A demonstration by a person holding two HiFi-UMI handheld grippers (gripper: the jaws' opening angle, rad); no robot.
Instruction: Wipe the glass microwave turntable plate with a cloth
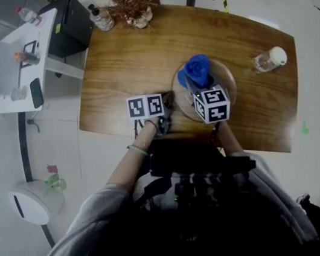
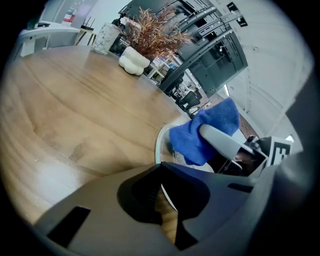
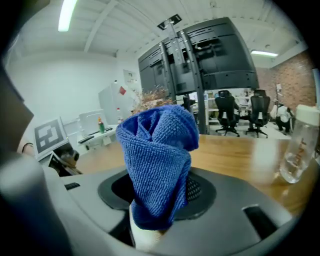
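A round glass turntable plate [image 1: 226,85] lies on the wooden table [image 1: 130,62], near its front edge. My right gripper [image 1: 199,88] hovers over the plate's middle, shut on a bunched blue cloth [image 1: 197,70]. In the right gripper view the cloth [image 3: 157,160] stands up between the jaws and hides the fingertips of the right gripper [image 3: 152,220]. My left gripper [image 1: 166,106] is at the plate's left rim. In the left gripper view the plate's rim [image 2: 159,145] runs into the narrow gap of the left gripper [image 2: 162,190], whose jaws look shut on it. Beyond it are the cloth [image 2: 205,132] and a grey finger [image 2: 225,142] of the right gripper.
A clear water bottle [image 1: 270,60] lies on the table to the right of the plate. A dried plant in a white vase [image 1: 132,0] and a glass bottle [image 1: 101,18] stand at the far edge. A white side table [image 1: 8,65] is off to the left.
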